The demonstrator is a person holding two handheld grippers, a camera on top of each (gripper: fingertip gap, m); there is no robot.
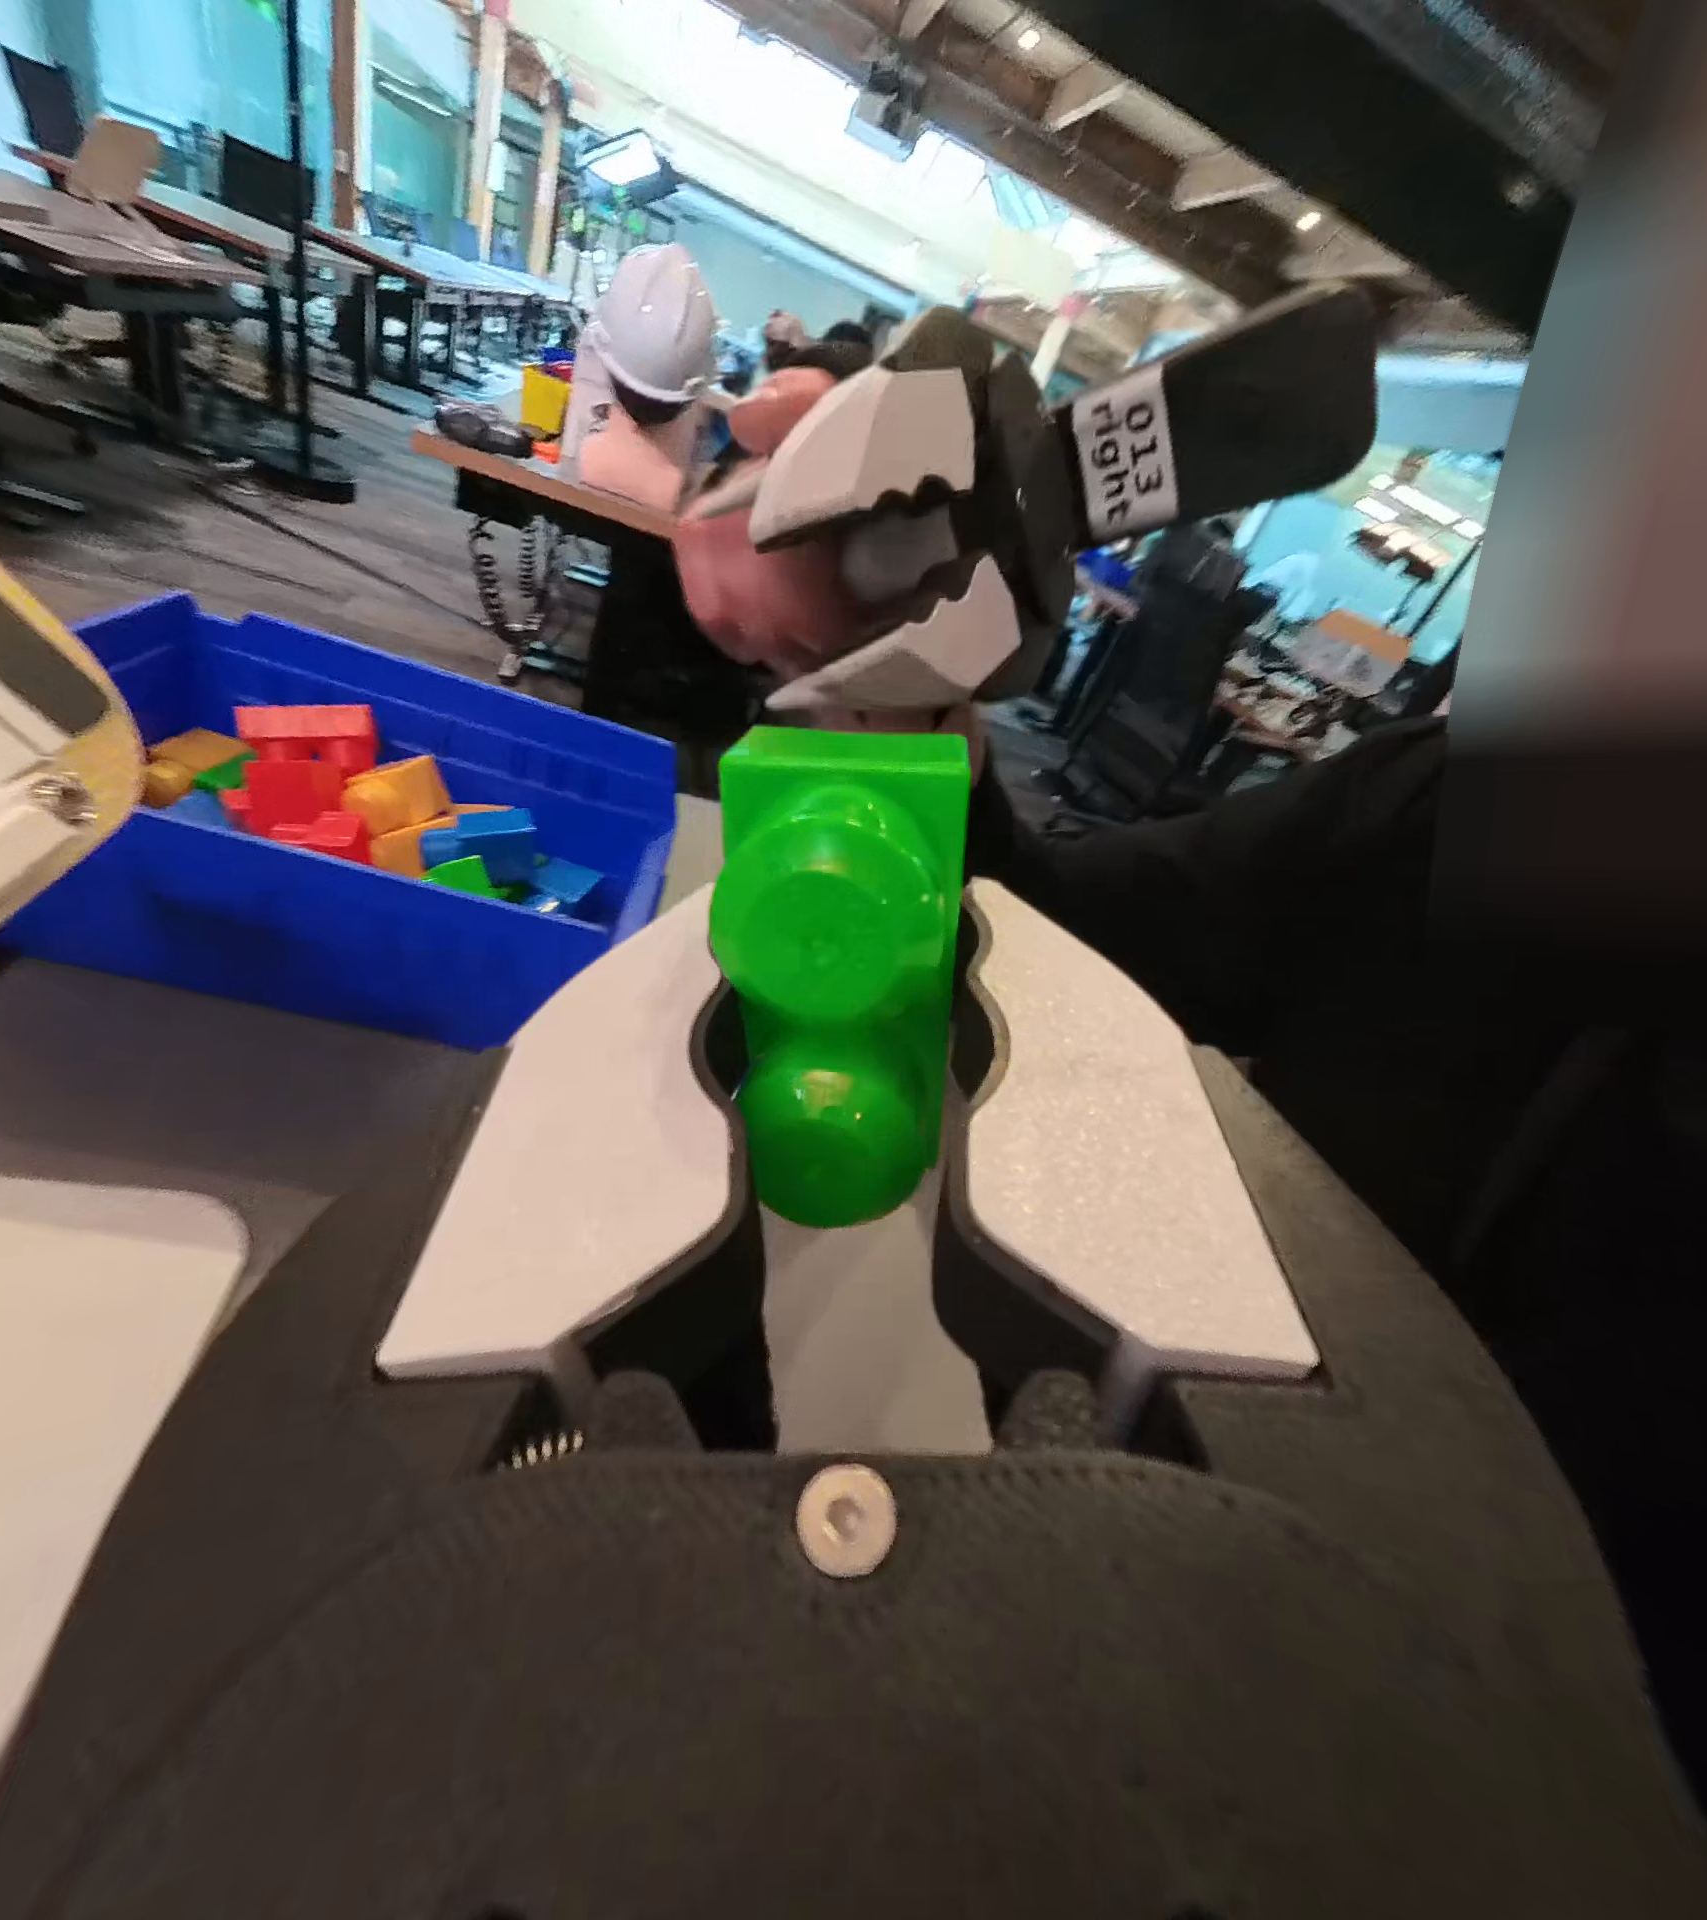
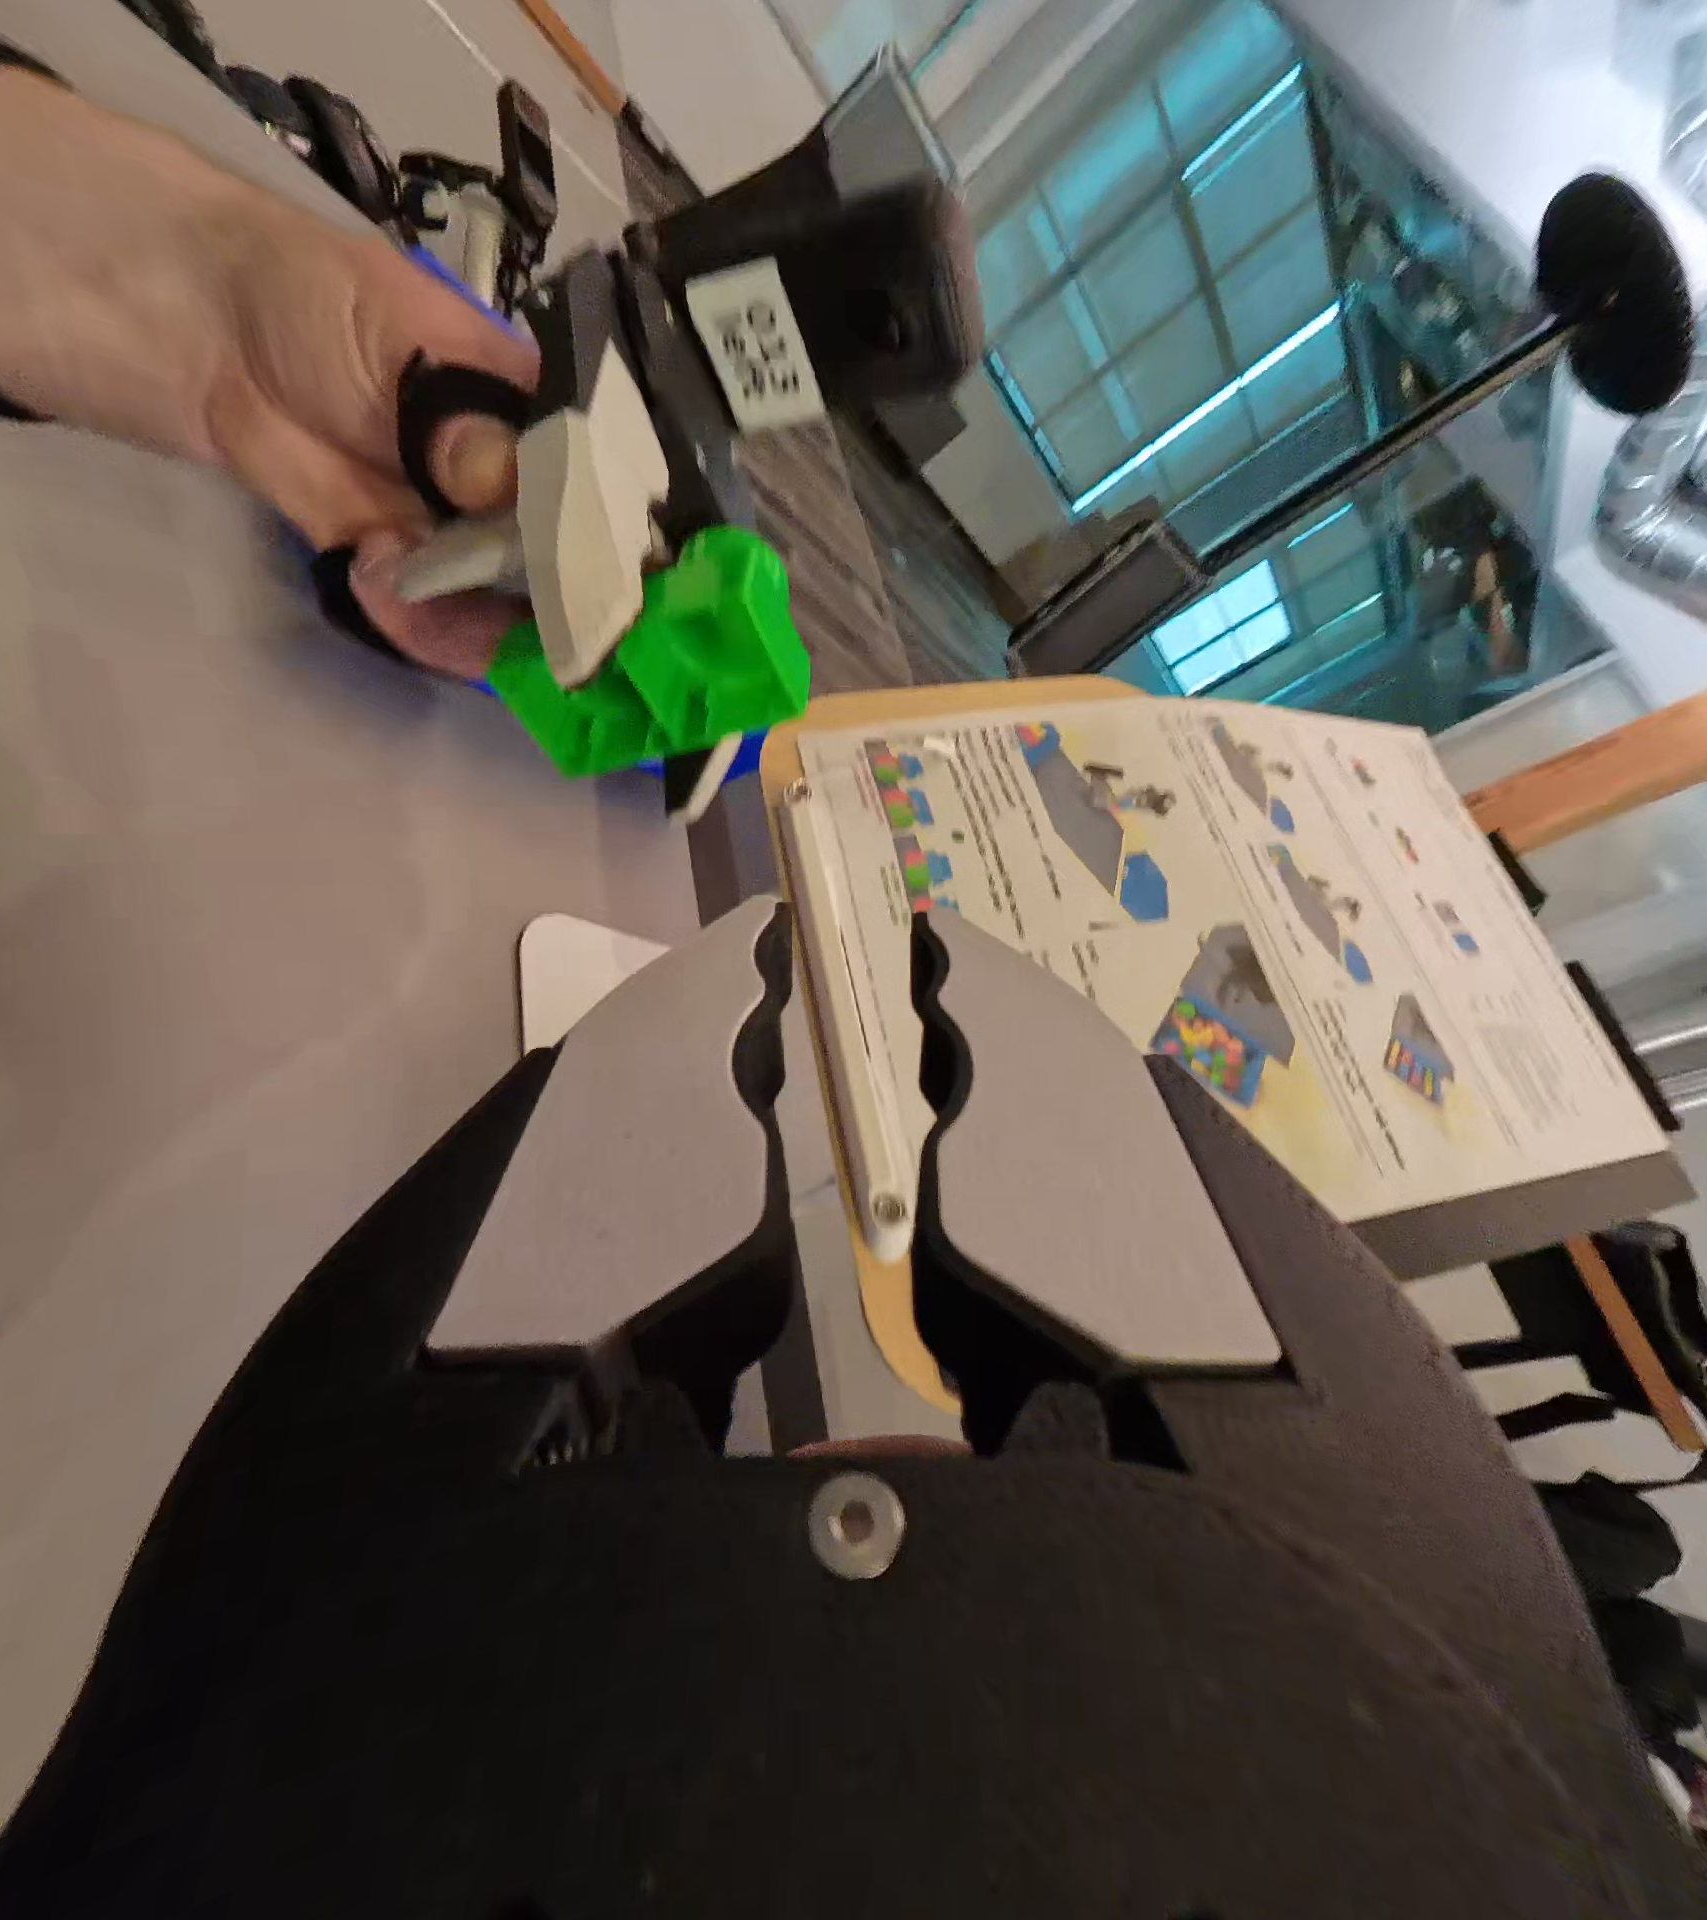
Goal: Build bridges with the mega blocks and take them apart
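We see the left hand-held gripper [image 1: 844, 935] clenched on a glossy green block [image 1: 833, 966] with rounded studs, its matte grey scalloped pads pressing both sides, held above the smooth grey bench [image 1: 153, 1049]. The right hand-held gripper [image 2: 849, 935] is released, its wavy pads parted on air. A blue plastic bin [image 1: 309, 935] on the bench holds red, orange, blue and green blocks [image 1: 350, 810].

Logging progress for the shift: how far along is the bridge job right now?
No bridge stands in either view. The left tool grips a green block between its fingers; the right tool hangs open with nothing in it. Red, orange and blue blocks lie loose in the blue bin. Whether building or dismantling comes next, I cannot tell.
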